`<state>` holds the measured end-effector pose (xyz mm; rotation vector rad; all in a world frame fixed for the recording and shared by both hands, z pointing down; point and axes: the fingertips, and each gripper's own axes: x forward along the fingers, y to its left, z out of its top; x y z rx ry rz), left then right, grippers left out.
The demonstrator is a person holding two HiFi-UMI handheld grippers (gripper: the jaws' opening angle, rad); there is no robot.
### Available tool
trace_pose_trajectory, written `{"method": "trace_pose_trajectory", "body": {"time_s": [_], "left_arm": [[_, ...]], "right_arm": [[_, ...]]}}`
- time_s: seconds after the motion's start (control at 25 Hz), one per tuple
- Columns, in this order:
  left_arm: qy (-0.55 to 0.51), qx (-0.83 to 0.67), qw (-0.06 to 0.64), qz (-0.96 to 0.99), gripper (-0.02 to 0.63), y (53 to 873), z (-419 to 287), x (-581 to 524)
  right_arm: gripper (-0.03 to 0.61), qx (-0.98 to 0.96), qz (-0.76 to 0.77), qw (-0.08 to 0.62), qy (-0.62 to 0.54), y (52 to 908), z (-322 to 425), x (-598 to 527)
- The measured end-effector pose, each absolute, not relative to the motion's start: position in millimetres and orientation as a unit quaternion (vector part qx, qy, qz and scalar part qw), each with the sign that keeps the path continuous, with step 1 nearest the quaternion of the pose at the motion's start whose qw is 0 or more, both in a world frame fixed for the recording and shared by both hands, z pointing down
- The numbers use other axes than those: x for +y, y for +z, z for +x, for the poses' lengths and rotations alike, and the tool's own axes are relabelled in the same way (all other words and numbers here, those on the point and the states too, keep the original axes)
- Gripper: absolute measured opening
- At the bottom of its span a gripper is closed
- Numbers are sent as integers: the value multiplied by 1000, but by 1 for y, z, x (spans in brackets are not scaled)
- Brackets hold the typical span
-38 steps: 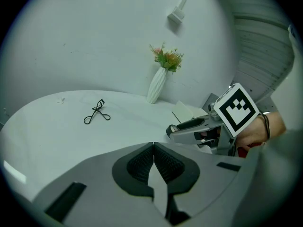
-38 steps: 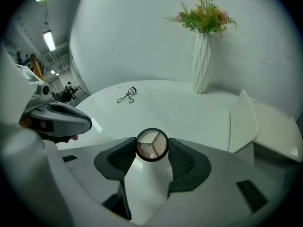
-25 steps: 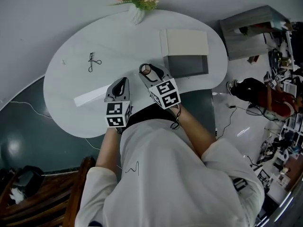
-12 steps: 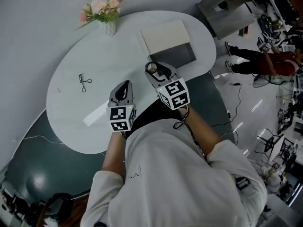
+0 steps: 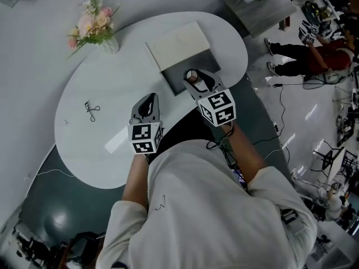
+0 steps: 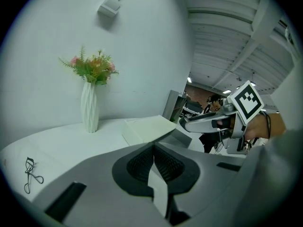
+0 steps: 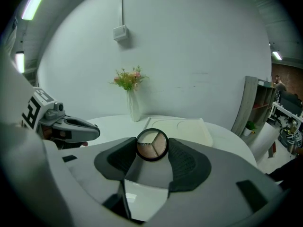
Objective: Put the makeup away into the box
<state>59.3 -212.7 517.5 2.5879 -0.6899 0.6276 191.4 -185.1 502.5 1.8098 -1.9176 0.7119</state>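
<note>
right gripper (image 7: 152,148): round black-rimmed beige powder compact (image 7: 152,143) is pinched at 12 o'clock jaw tips | left gripper (image 6: 153,158): jaws pressed together

A flower vase (image 6: 89,105) stands on the white table (image 5: 84,144).

The open box (image 5: 174,76) is approached freely from above and from the near side; at its far side it is closed off by its opened lid (image 5: 177,42). A broad bare stretch of desk (image 5: 132,74) is left between box, flower vase (image 5: 107,42) and eyelash curler (image 5: 91,110).
</note>
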Motion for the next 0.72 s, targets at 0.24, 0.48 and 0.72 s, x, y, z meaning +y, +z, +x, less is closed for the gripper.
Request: {"method": "trace_pose_trajectory", "body": {"time_s": [0.24,0.48,0.72], "left_arm": [[239,-270,195,912,18,518,109,-216],[257,-312,213,889,18,532,149,-210],[270,-359,225,864,18,540,164,-207]], "right_arm": [[212,-727,599,239,235,500,238,-185],[212,-789,501,296,196,501,274,-188],[212,-851,379,331,150,510,278,-194]]}}
